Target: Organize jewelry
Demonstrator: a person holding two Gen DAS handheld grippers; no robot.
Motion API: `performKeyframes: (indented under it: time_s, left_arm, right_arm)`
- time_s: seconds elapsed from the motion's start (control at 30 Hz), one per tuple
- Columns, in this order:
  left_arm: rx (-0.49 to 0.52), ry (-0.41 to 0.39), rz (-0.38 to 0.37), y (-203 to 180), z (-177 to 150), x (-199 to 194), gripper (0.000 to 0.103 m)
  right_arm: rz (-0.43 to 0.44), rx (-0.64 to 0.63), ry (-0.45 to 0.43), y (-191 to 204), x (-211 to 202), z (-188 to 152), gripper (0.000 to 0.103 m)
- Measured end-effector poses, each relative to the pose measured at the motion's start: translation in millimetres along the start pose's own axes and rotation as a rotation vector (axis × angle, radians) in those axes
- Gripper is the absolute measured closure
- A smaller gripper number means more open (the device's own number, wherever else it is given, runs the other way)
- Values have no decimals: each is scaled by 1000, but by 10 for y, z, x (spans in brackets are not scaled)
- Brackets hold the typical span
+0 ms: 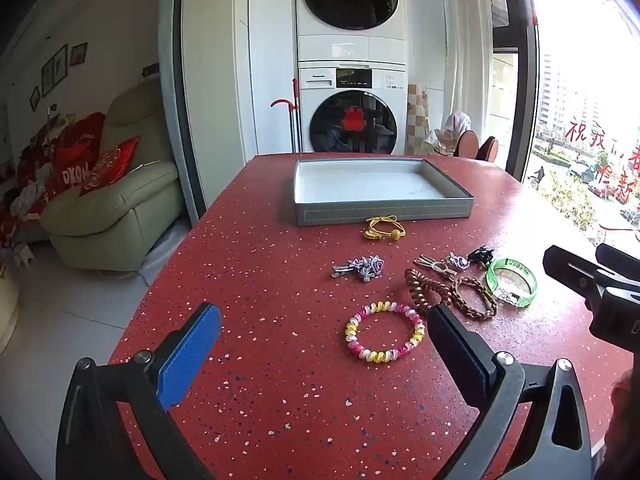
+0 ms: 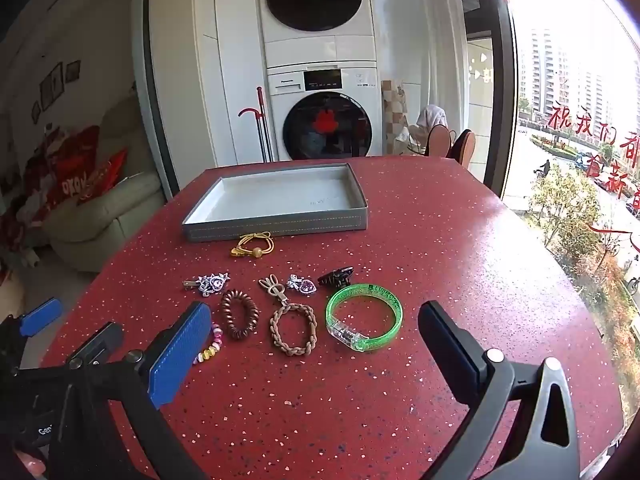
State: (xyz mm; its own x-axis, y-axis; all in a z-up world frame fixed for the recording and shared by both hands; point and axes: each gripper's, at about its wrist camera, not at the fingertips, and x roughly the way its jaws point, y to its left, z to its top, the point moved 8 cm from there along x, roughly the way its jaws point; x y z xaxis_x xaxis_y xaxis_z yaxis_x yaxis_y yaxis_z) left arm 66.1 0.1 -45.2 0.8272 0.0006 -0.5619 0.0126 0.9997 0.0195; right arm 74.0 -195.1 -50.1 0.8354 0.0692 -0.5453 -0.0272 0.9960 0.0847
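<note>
A grey empty tray (image 1: 380, 211) (image 2: 276, 229) stands at the far side of the red table. Before it lie a yellow cord tie (image 1: 385, 229) (image 2: 253, 245), a silver clip (image 1: 362, 267) (image 2: 208, 283), a brown coil tie (image 1: 420, 289) (image 2: 239, 314), a braided brown band (image 1: 474, 298) (image 2: 293, 328), a green bangle (image 1: 512, 282) (image 2: 364, 316) and a pink-yellow coil bracelet (image 1: 385, 333) (image 2: 208, 350). My left gripper (image 1: 324, 342) is open and empty, just short of the pink-yellow bracelet. My right gripper (image 2: 314, 340) is open and empty, near the braided band and bangle.
A beige bow clip (image 2: 274, 289), a purple heart brooch (image 2: 303, 285) and a black claw clip (image 2: 336, 275) lie in the row behind. Stacked washer and dryer (image 1: 352, 80) stand beyond the table. A sofa (image 1: 116, 200) is left; a window (image 2: 580, 120) is right.
</note>
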Motion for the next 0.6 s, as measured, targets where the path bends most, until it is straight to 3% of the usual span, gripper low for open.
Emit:
performKeyframes:
  time_s: [0.6]
  left_arm:
    - [-21,-9,-1,50,29,-62,0]
  right_arm:
    - [1,-6,-5,39,-26,18,0]
